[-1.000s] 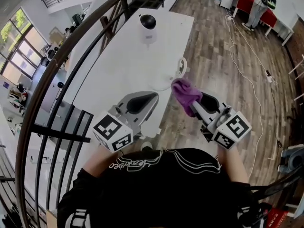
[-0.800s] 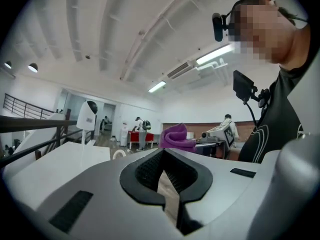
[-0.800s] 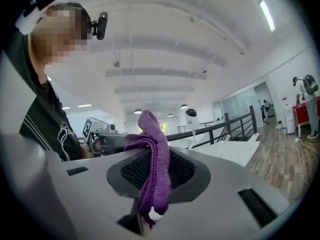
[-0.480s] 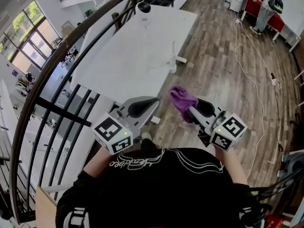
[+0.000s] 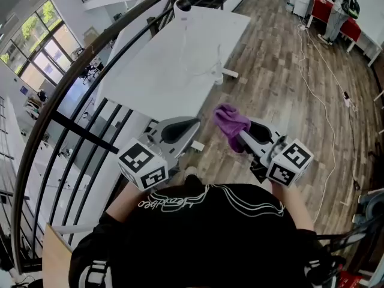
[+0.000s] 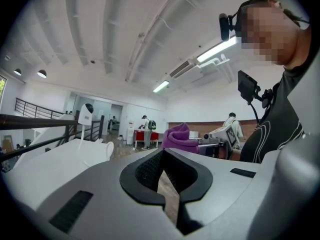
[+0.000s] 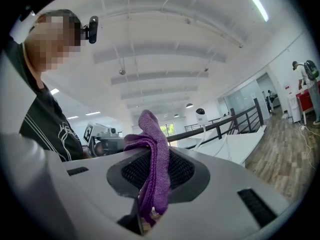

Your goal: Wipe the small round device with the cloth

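white table [image 5: 174, 65], wood floor [image 5: 282, 101], black railing [image 5: 83, 134]

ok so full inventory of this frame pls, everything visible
small round device: 1, white with a black head, far end of the table
table: 1, white, ahead of the person
cloth: 1, purple, clamped in the right gripper
railing: 1, black, left of the table in the head view
floor: 1, brown wood, right of the table
red table: 1, red, far background
bystanders: 2, light tops, background, one by the red table
left gripper: 1, grey, shut and empty, lower left
right gripper: 1, grey, shut on the cloth, lower right
shirt: 1, black, bottom of the head view
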